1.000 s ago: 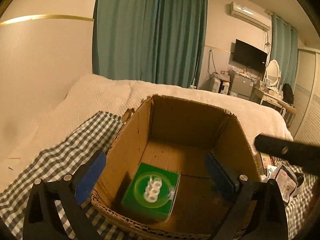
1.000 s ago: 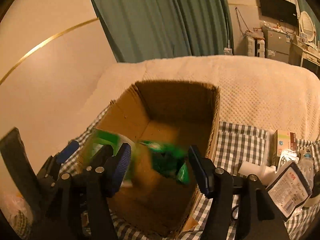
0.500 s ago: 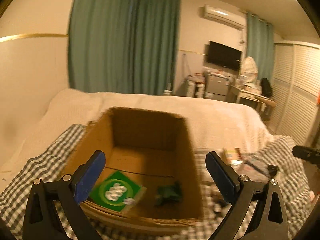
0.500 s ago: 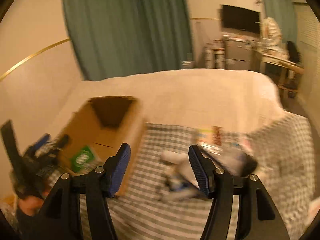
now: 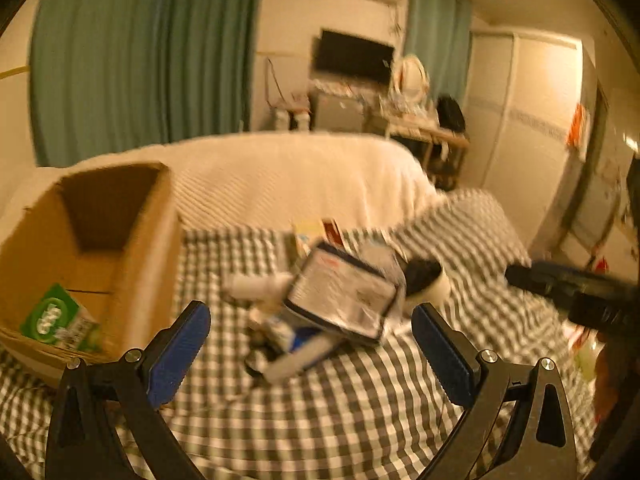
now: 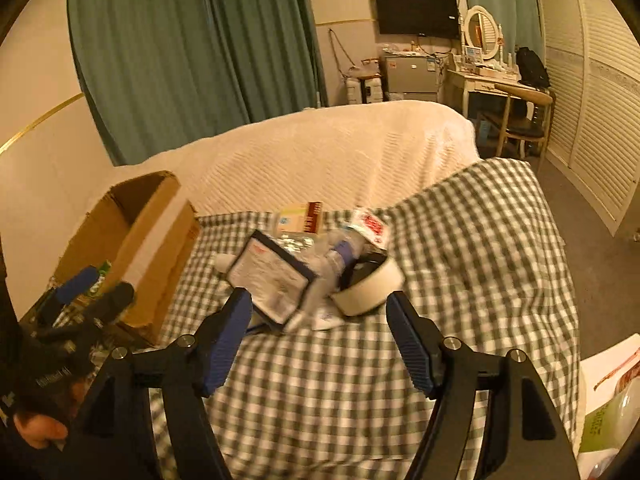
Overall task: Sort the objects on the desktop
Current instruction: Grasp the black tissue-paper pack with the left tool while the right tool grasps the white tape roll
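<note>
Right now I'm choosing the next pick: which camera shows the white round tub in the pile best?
The right wrist view: the white round tub is sharp, its rim and dark inside visible. The left wrist view blurs it, half hidden behind the flat packet.

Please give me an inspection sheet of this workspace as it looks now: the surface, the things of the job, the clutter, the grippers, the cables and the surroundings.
Surface: checked cloth spread over a white bedspread.
Job's things: open cardboard box at left with a green packet inside; a pile beside it holds a blue-edged pouch, a white round case, a small carton and a red-printed sachet.
Clutter: green-and-white packaging at the right edge.
Grippers: left gripper open, empty; right gripper open, empty; both point at the pile.
Cables: wires hang on the far wall.
Surroundings: teal curtains, wall TV, dressing table.
</note>
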